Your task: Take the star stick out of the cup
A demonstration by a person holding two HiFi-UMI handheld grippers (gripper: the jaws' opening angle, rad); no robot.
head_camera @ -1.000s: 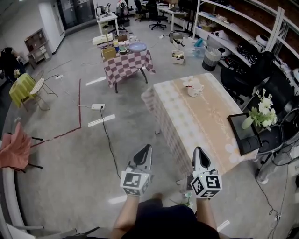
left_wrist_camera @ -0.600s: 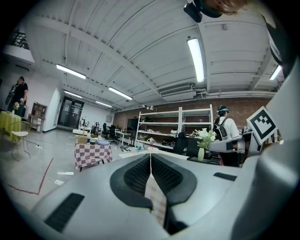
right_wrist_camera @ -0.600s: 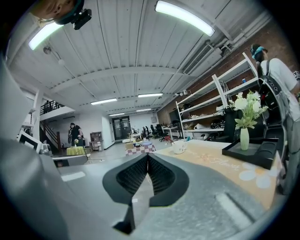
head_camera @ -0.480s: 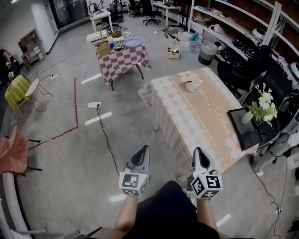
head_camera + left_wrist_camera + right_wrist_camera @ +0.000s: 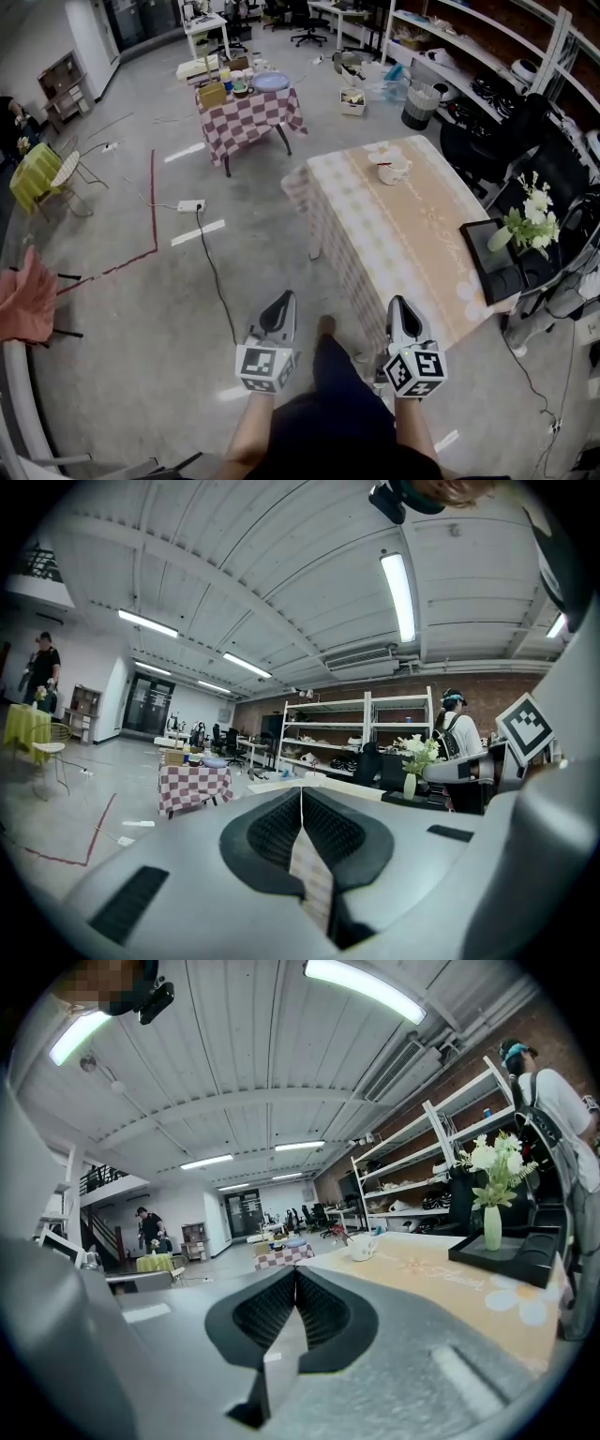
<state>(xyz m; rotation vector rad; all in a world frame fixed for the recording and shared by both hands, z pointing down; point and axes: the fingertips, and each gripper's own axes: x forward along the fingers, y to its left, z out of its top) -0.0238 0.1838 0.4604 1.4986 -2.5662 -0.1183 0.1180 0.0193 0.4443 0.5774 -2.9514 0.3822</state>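
A white cup [image 5: 392,172] stands at the far end of the long beige-clothed table [image 5: 412,253]. A thin stick with a reddish top [image 5: 379,162] pokes out of the cup; its shape is too small to tell. The right gripper view shows the same cup [image 5: 362,1246] far ahead on the tabletop. My left gripper [image 5: 285,300] and right gripper [image 5: 397,303] are held side by side over the floor, short of the table's near end. Both are shut with nothing between their jaws, as the left gripper view [image 5: 302,790] and right gripper view [image 5: 295,1272] confirm.
A vase of white flowers [image 5: 523,228] stands on a black tray [image 5: 489,265] at the table's right edge. A checkered table [image 5: 246,112] with clutter stands farther off. Shelving [image 5: 487,47] lines the right wall. A cable and power strip [image 5: 191,205] lie on the floor. A person [image 5: 459,738] stands near the shelves.
The person has stepped forward: a leg and foot now show between the grippers, and the scene has shifted slightly. Both grippers stay shut and in the same spot in view.
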